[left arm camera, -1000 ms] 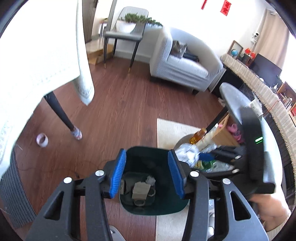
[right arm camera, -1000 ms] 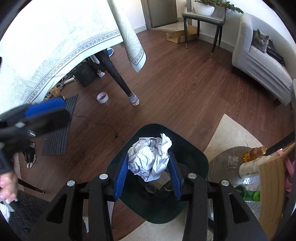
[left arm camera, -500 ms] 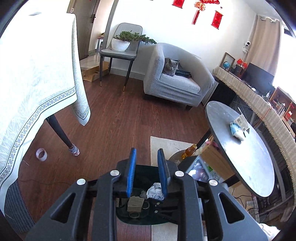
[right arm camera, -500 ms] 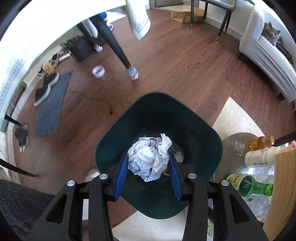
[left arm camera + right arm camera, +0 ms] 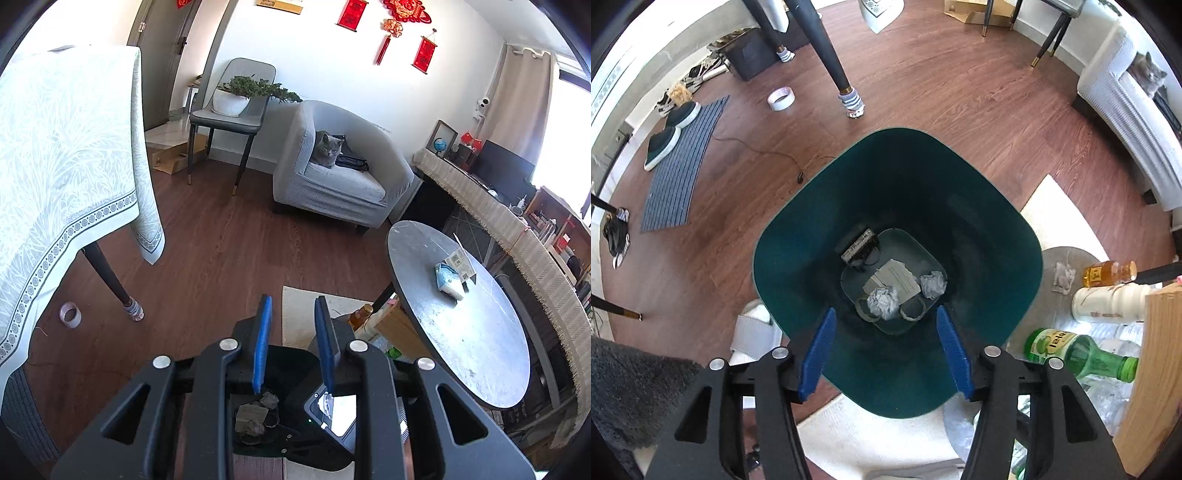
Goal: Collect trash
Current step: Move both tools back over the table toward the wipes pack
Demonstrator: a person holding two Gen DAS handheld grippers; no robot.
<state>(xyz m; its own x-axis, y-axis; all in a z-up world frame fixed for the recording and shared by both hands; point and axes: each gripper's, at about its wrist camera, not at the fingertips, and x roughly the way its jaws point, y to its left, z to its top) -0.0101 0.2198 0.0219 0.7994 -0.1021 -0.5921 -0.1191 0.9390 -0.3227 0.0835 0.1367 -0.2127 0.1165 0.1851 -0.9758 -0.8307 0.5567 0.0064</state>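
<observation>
Hovering spread and empty above the green bin's [image 5: 979,206] rim, right claw [image 5: 886,354]; left claw [image 5: 291,343] half-spread.

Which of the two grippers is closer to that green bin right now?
Right. The right gripper hangs open directly over the green bin, looking down at the crumpled paper inside. The left gripper is higher, aimed across the room.

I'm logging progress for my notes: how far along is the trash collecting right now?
Done: two crumpled paper balls lie with other scraps at the bottom of the green bin. In hand: nothing; the right gripper hangs open over the bin, and the left gripper holds nothing. Possibly left: the wrapper on the round table and the tape roll on the floor.
</observation>
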